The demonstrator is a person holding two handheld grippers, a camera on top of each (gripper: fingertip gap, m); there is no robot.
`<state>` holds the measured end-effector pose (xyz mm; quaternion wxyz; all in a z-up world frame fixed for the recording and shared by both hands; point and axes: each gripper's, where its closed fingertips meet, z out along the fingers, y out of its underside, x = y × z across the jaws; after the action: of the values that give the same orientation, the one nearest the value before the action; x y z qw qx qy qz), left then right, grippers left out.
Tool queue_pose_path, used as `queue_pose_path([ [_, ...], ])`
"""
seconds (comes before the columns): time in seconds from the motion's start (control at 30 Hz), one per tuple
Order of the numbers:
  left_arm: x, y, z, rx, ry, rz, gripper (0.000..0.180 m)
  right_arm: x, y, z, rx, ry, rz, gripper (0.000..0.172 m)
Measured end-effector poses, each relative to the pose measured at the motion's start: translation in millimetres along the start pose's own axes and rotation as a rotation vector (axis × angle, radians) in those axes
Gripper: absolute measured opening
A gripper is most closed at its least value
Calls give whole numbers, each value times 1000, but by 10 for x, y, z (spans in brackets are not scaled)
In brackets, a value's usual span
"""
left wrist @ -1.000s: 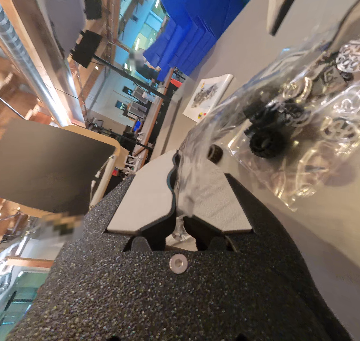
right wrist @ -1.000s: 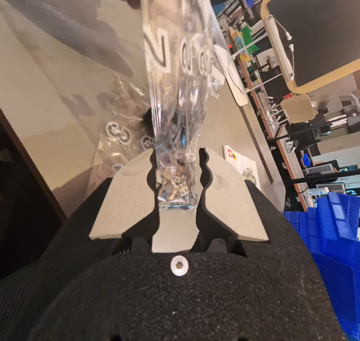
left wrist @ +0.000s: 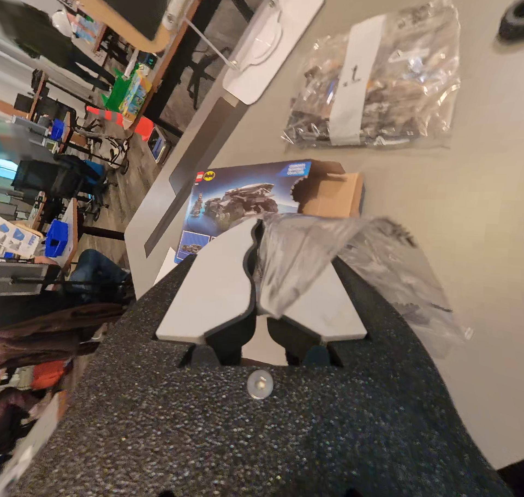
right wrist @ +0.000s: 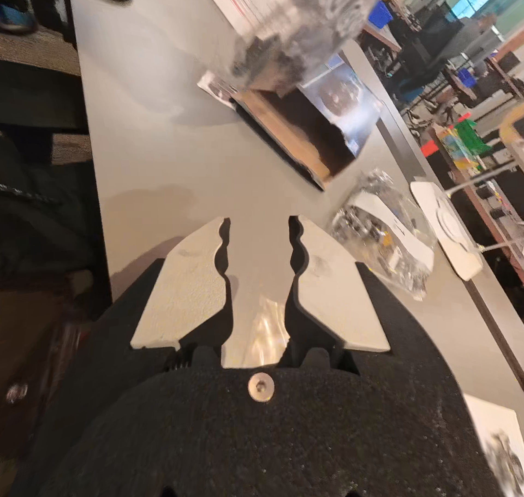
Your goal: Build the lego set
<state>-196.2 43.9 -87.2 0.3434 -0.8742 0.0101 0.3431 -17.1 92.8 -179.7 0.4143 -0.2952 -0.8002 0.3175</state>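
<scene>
My left gripper (left wrist: pixel 256 228) is shut on the edge of a clear plastic bag (left wrist: pixel 326 259), which drapes to the right over the right finger with dark small parts in it. It is held above the table, just in front of an open blue toy box (left wrist: pixel 241 199) with a brown cardboard flap (left wrist: pixel 331 197). In the right wrist view the same bag (right wrist: pixel 297 24) hangs blurred above the box's open end (right wrist: pixel 306 126). My right gripper (right wrist: pixel 259 222) is open over bare table with nothing between its fingers.
A second clear bag of parts with a white strip (left wrist: pixel 377 78) lies on the grey table (left wrist: pixel 453 199); it also shows in the right wrist view (right wrist: pixel 380 239). A white lamp base (left wrist: pixel 272 41) stands by the table's edge. A booklet (right wrist: pixel 502 449) lies at the lower right. Across from one pair of fingers to the other is roughly 20 cm.
The bag stood between my right gripper's fingers a second ago; now they are clear of it. My left gripper has swung round with the bag to the toy box.
</scene>
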Motion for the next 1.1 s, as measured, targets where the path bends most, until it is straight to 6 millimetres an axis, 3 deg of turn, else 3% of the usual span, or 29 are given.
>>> queue_pose_path([
  [0.1, -224, -97, -5, 68, -114, -99, 0, -75, -121, 197, 12, -36, -6, 41],
  [0.17, -256, 22, 83, 36, -183, -111, 0, -139, -136, 293, 4, -62, -4, 41],
  [0.27, 14, 346, 188, -64, -168, -46, 0, -257, -100, 373, -12, -95, -5, 41],
  [0.33, 218, 532, 152, -119, -140, -3, 0, -319, -34, 419, -36, -116, -4, 41],
  [0.53, 710, 805, -46, -223, -46, 61, 0, -320, 56, 588, -90, -118, 17, 42],
  [0.63, 829, 861, -80, -236, -4, 64, 0, -288, 99, 644, -115, -78, 7, 44],
  [0.7, 807, 924, -54, -249, 5, 57, 0, -285, 112, 650, -117, -78, 11, 44],
  [0.93, 610, 1359, 14, -358, -18, 32, 0, 26, 60, 593, -140, -54, -28, 44],
  [1.1, 581, 1574, 44, -397, 35, -13, 0, 364, -103, 730, -185, -51, -98, 46],
])
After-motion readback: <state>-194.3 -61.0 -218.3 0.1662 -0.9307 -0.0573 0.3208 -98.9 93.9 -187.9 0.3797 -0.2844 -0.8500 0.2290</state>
